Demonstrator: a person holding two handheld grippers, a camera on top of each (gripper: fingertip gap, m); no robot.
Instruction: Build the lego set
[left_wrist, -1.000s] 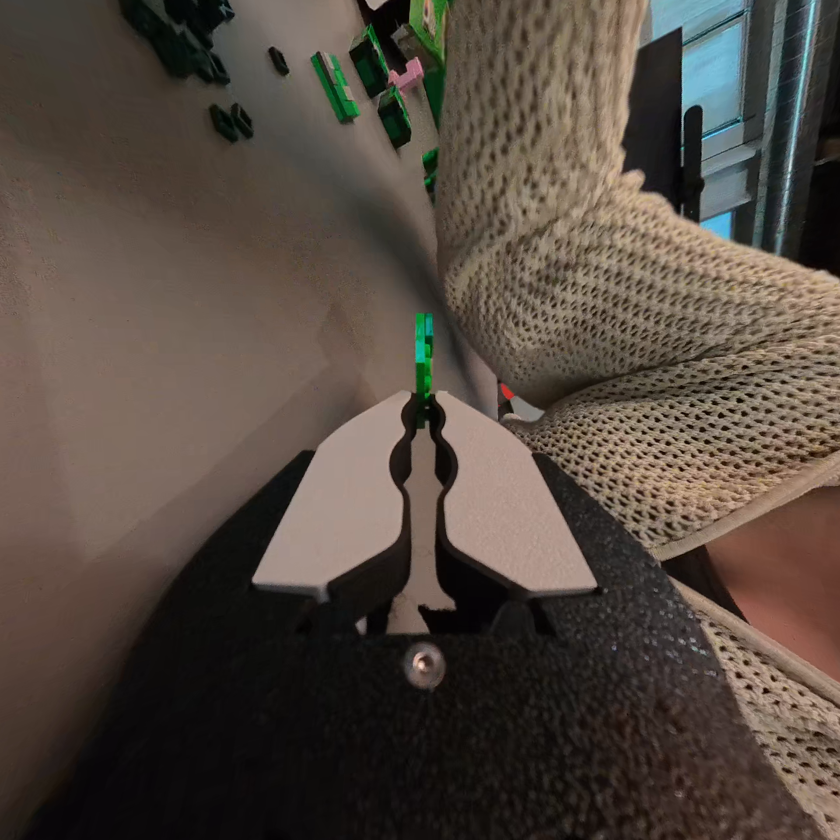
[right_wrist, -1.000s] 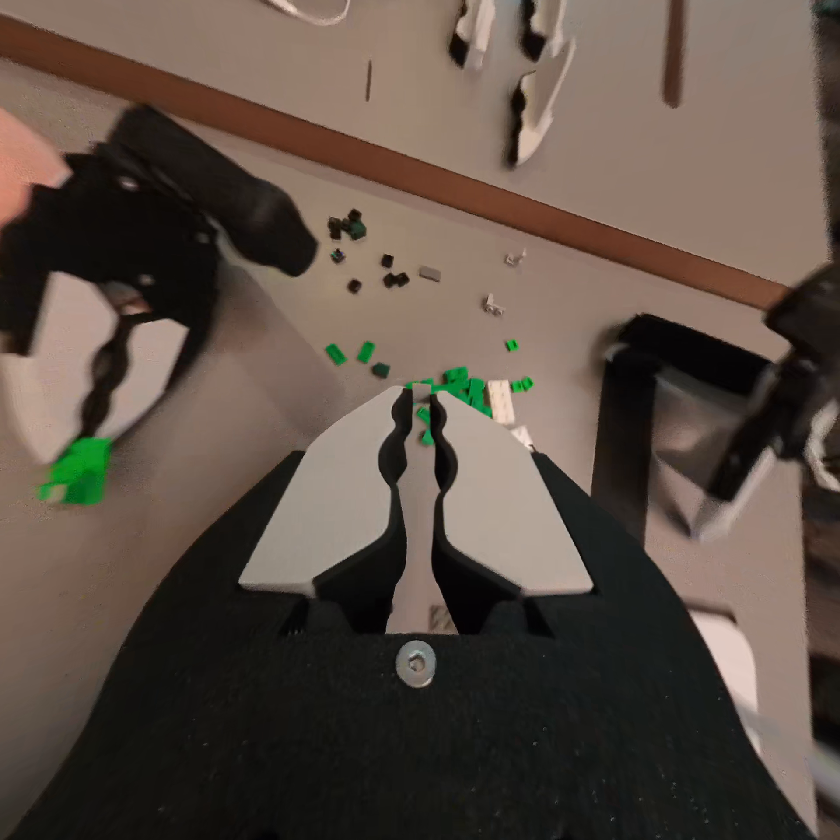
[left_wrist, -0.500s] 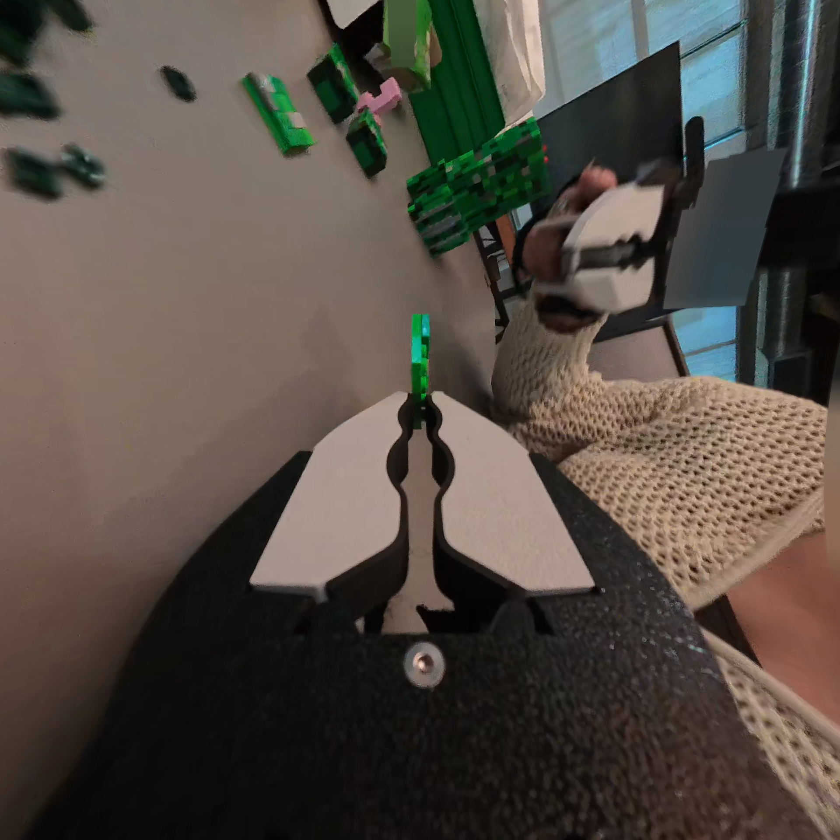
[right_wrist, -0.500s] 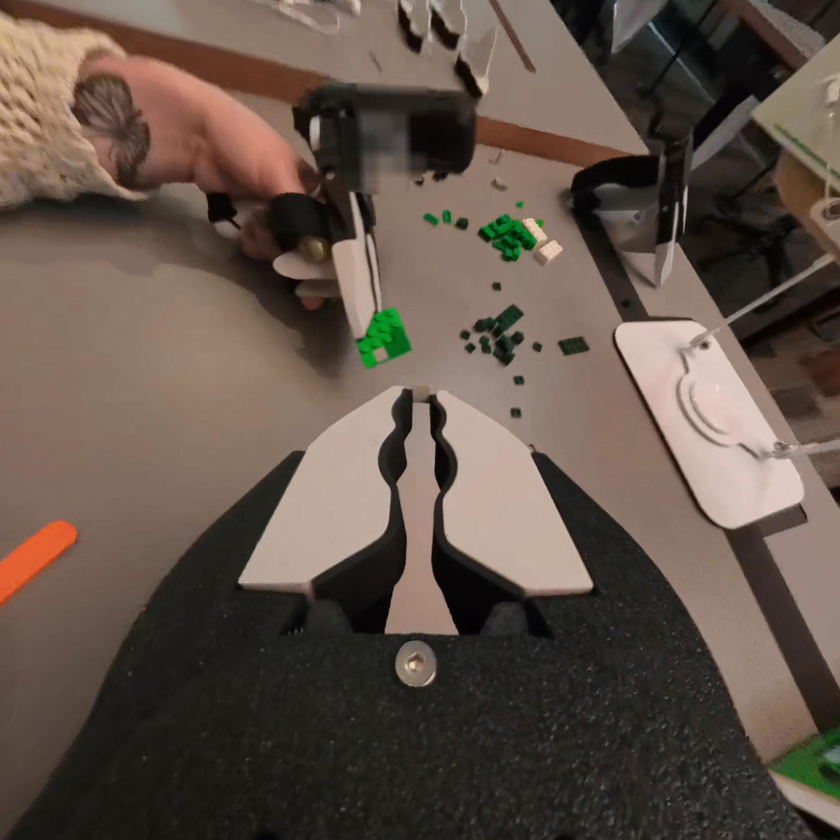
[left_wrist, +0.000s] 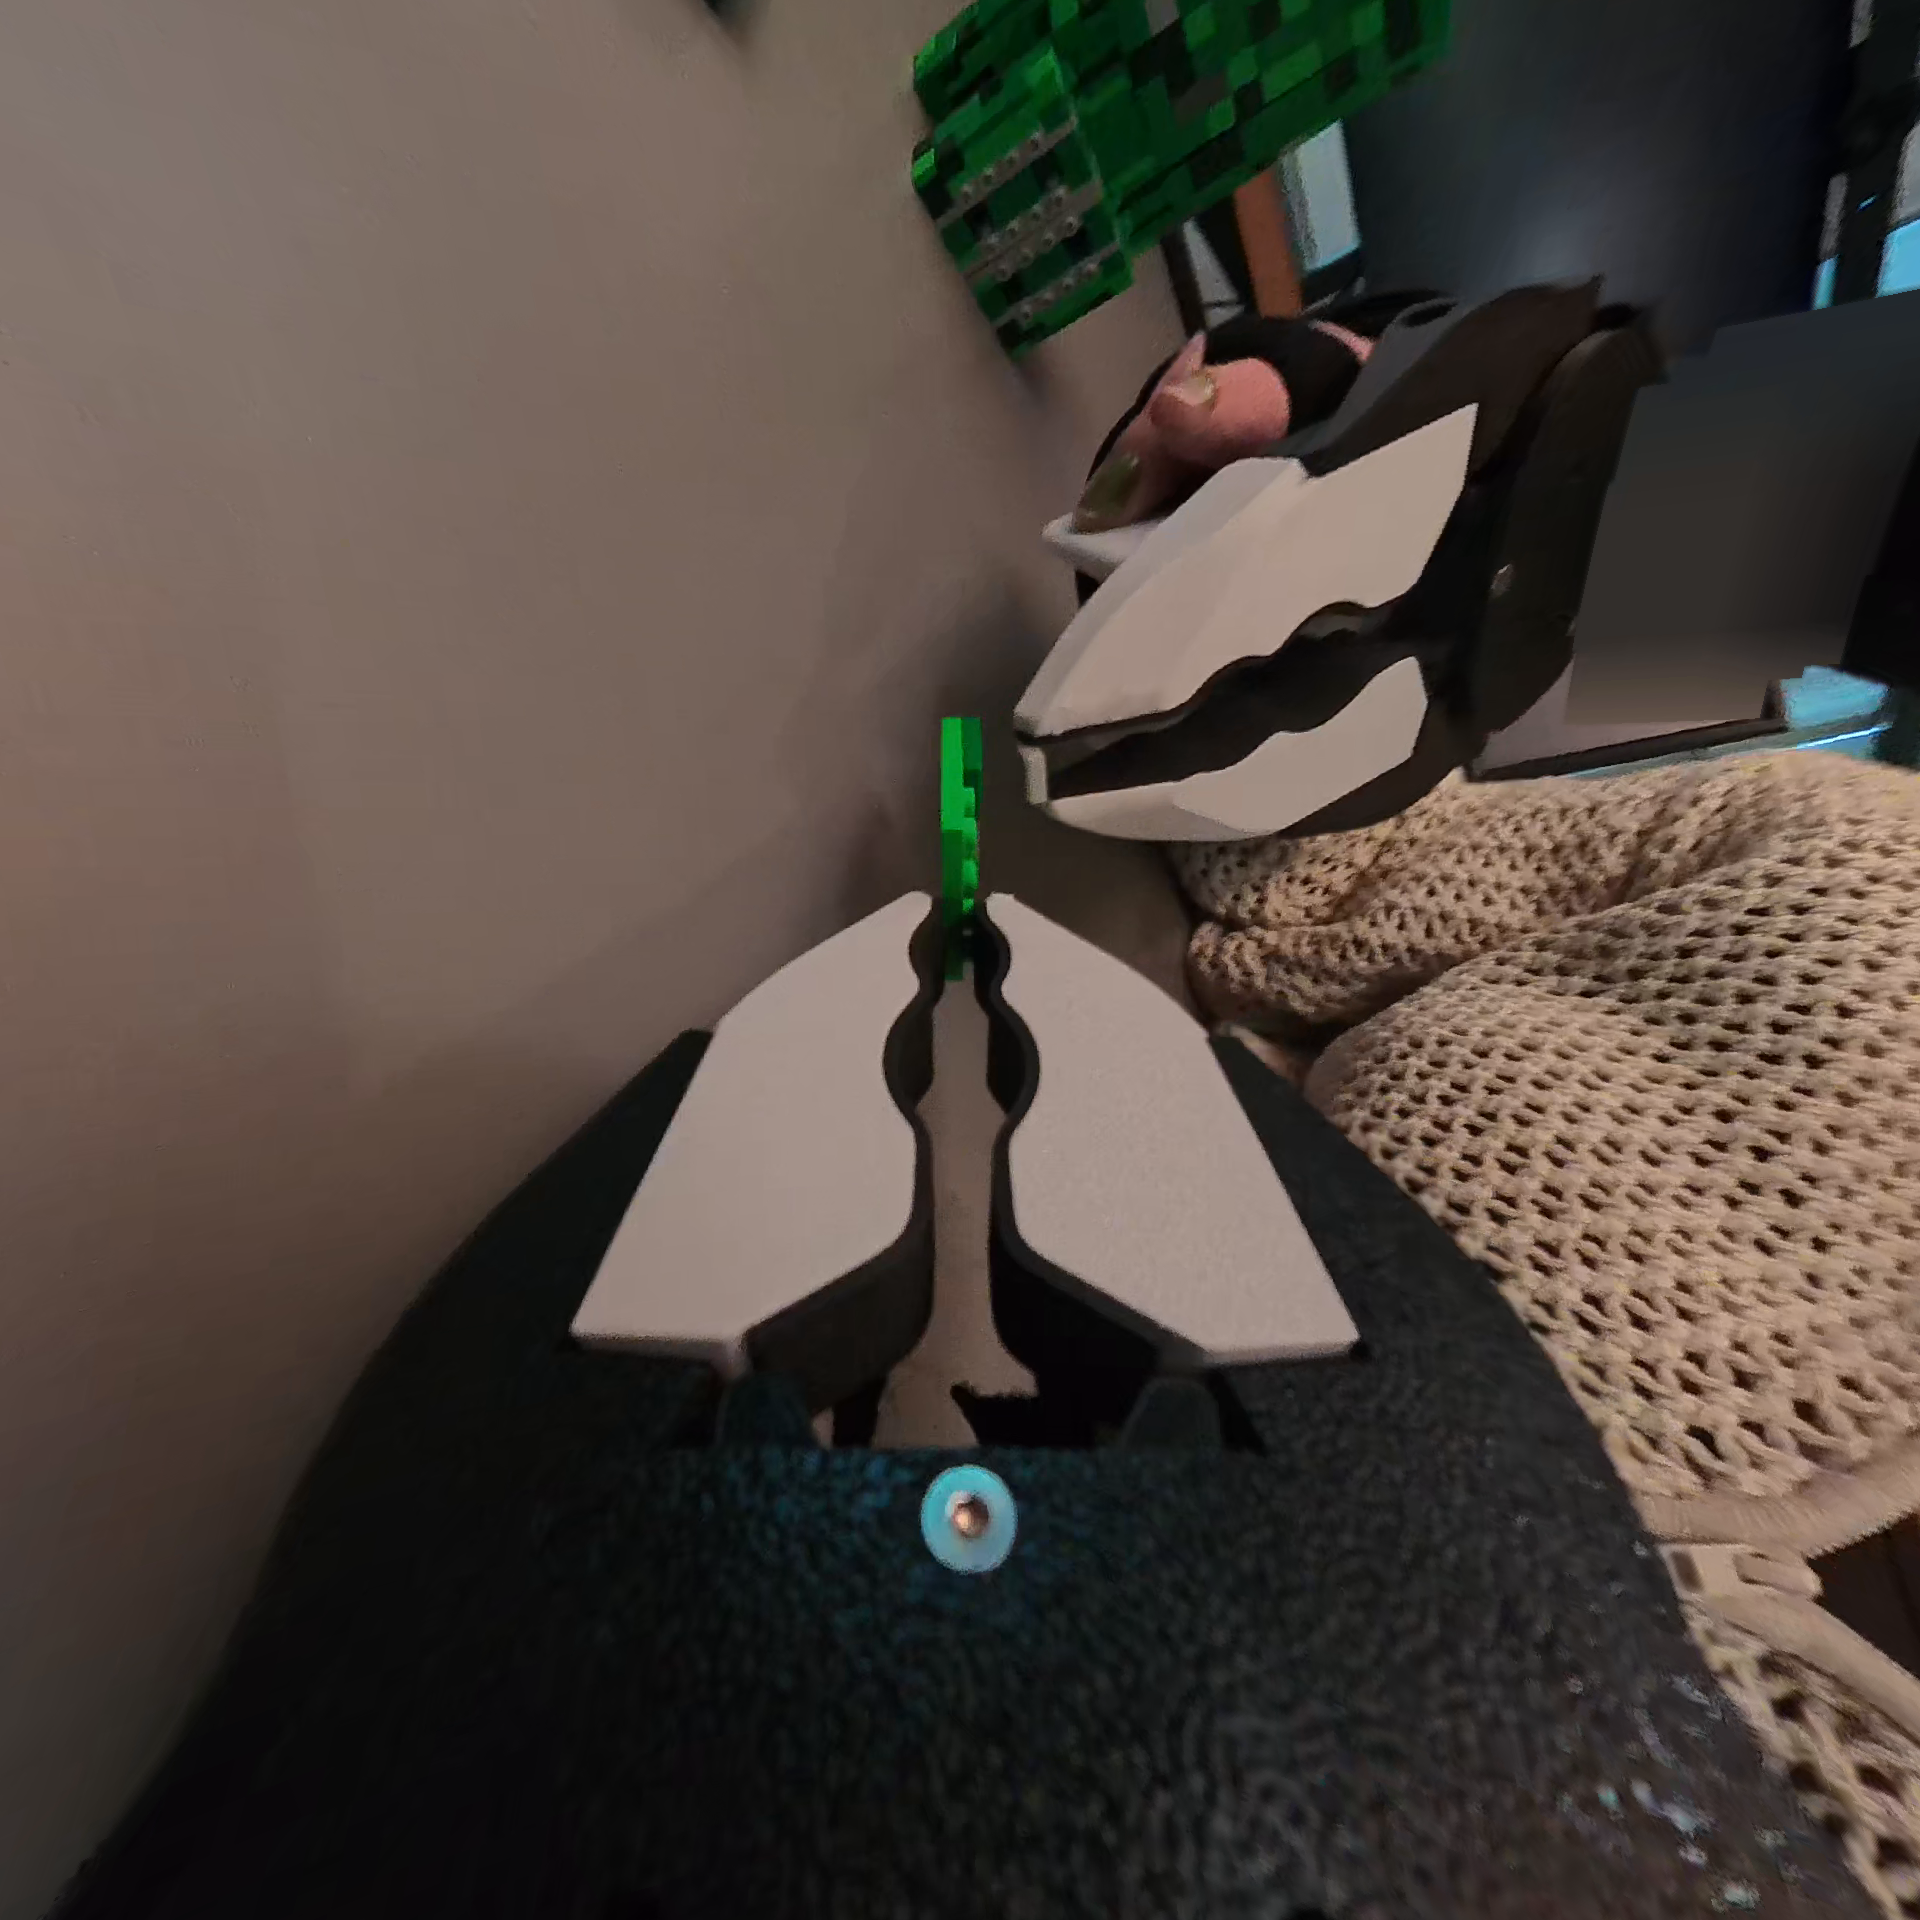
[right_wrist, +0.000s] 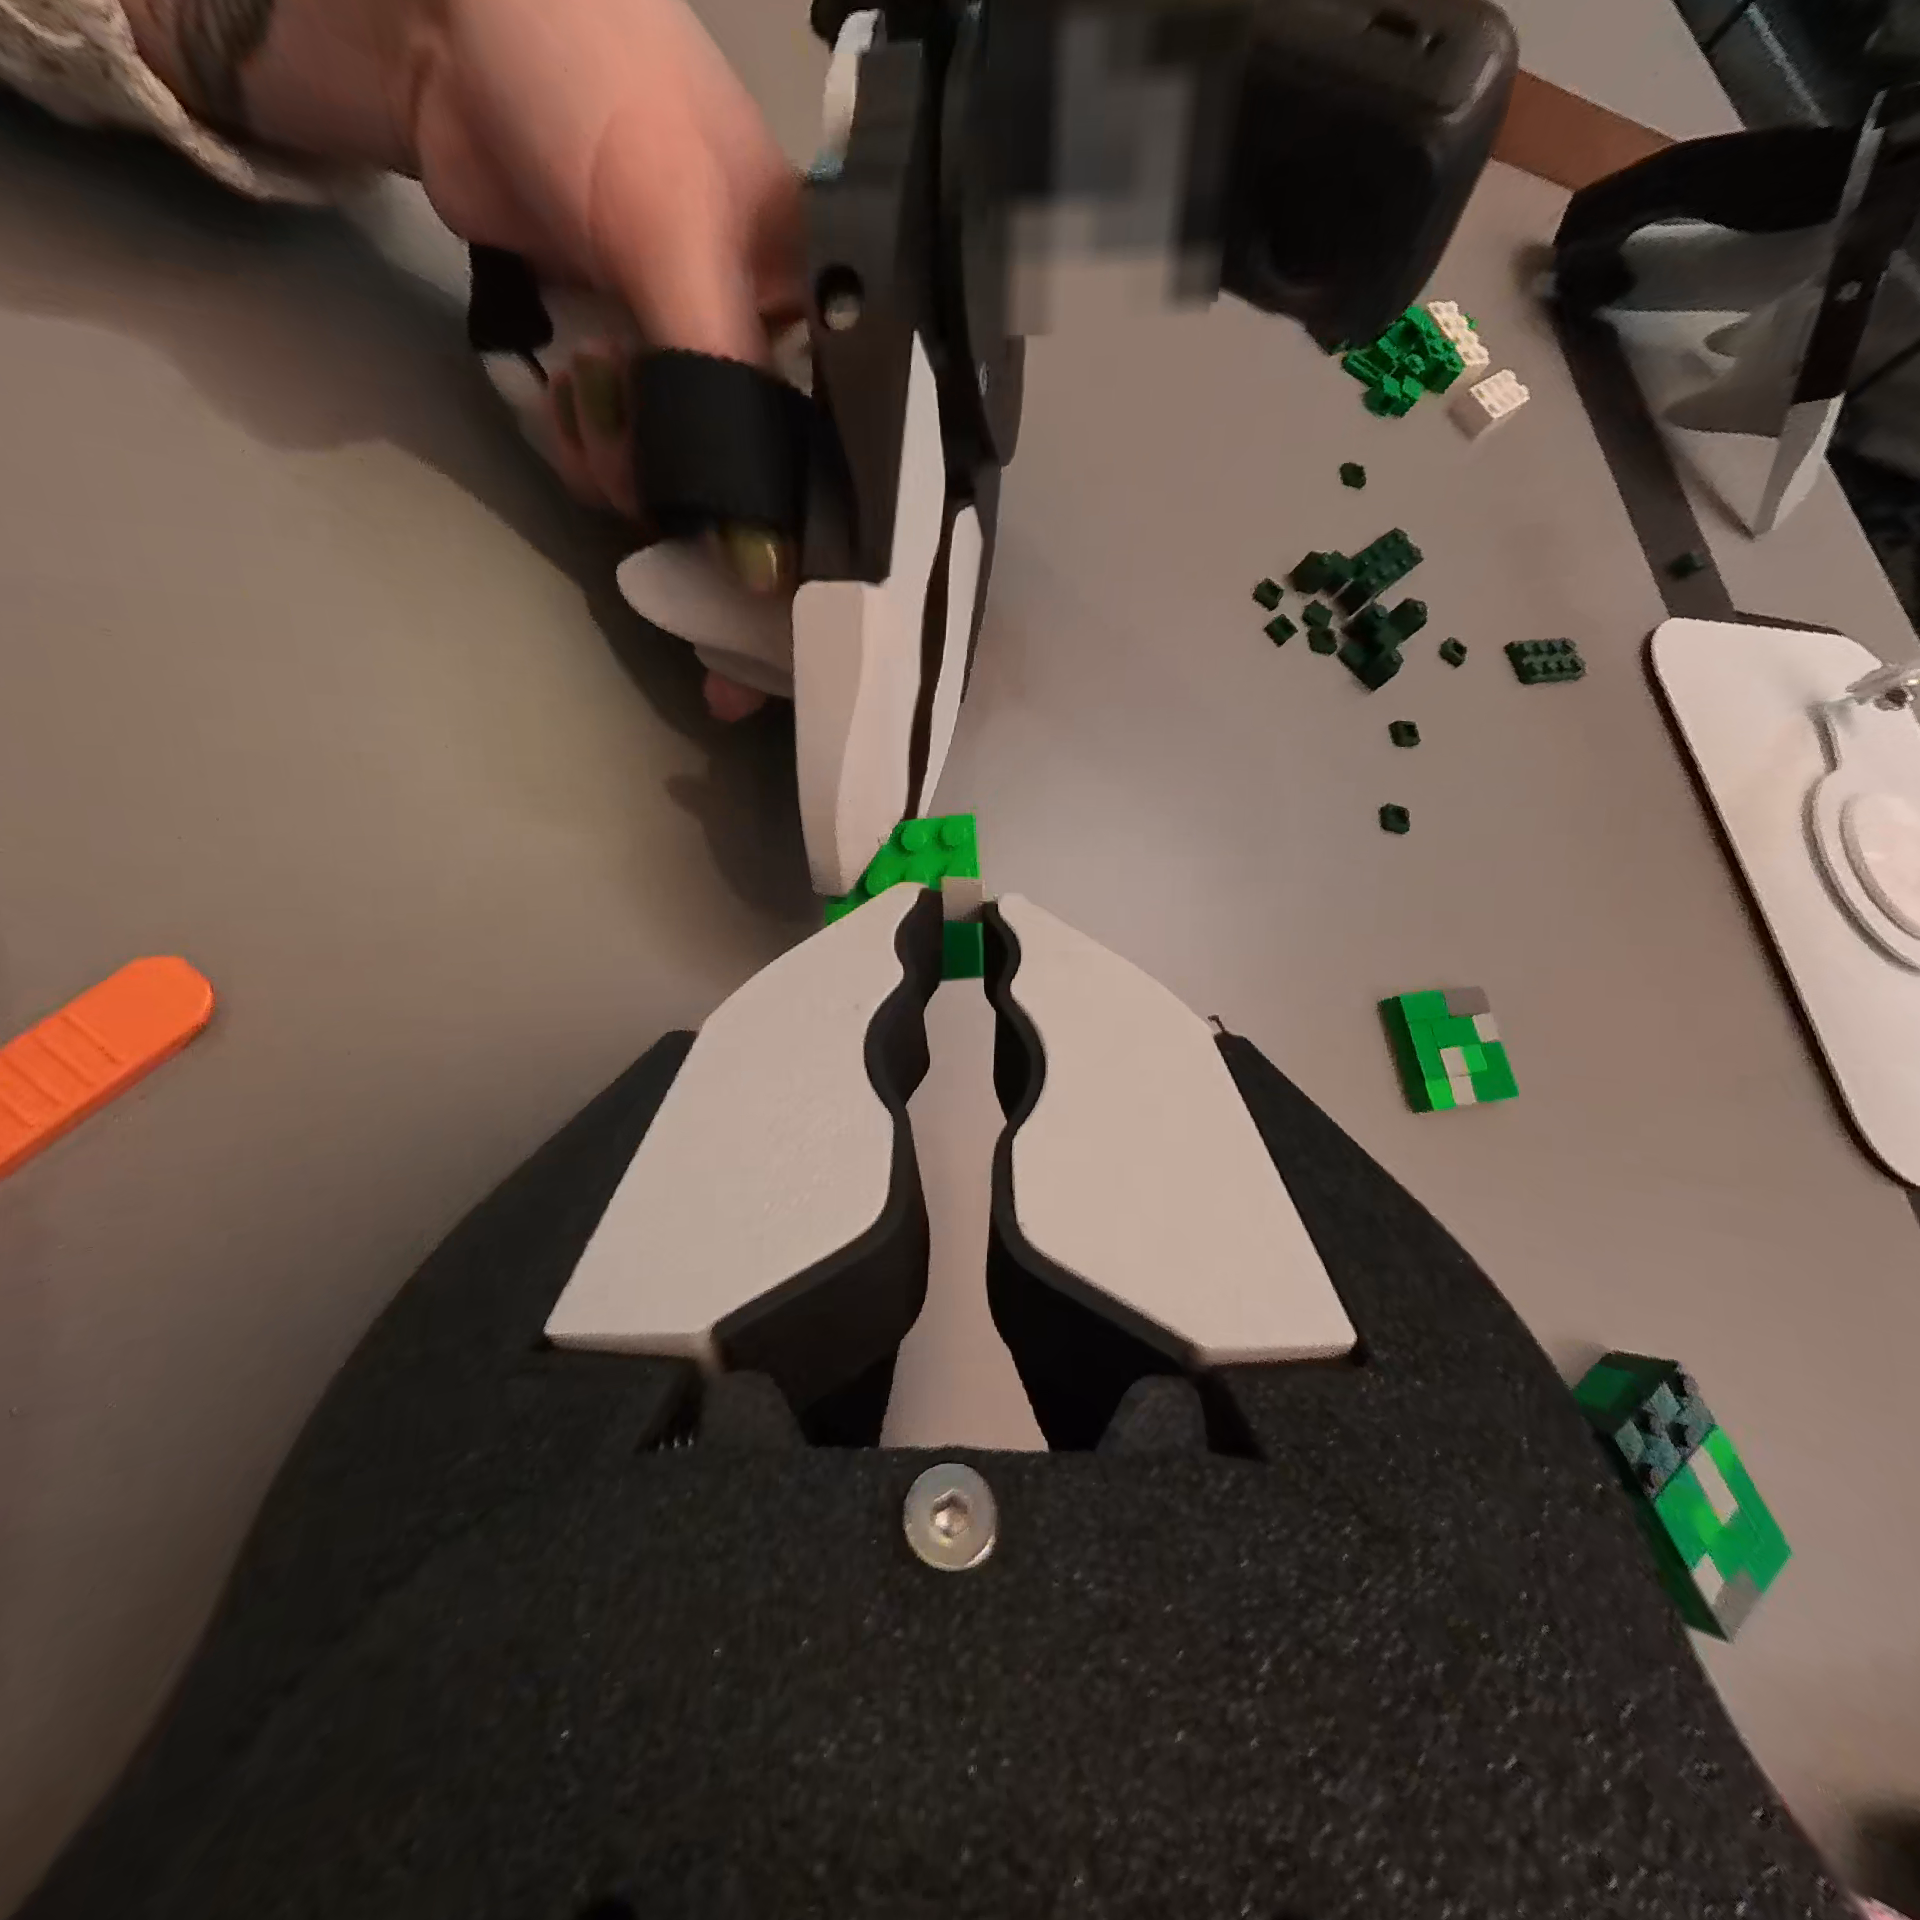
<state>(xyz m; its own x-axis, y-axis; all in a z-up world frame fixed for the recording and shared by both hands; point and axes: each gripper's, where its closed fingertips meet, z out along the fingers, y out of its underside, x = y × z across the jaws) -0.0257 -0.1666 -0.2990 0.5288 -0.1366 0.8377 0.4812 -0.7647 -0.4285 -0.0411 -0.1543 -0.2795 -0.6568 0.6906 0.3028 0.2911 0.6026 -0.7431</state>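
My left gripper (left_wrist: 958, 904) is shut on a bright green plate assembly (left_wrist: 958, 821), which I see edge-on and upright. In the right wrist view it (right_wrist: 930, 847) faces me, studs showing, held by the left gripper (right_wrist: 883, 831) coming down from above. My right gripper (right_wrist: 961, 902) is shut on a small grey piece (right_wrist: 963, 897) at its tips, right at the green plate's lower edge. The left wrist view shows the right gripper (left_wrist: 1029, 769) just right of the plate's top; I cannot tell whether they touch.
On the grey table lie a green tiled panel (right_wrist: 1449, 1049), a second green block (right_wrist: 1683, 1486), loose dark green bricks (right_wrist: 1351, 613), a bright green and white pile (right_wrist: 1413, 364), an orange separator (right_wrist: 94, 1039) and a white pad (right_wrist: 1766, 831). A large green build (left_wrist: 1143, 135) stands behind. My two grippers' fingertips are within a few centimetres of each other.
The right gripper swung away from the brick piles and came in close to the left gripper. Its grey piece now sits at the green plate. The left gripper kept its hold.
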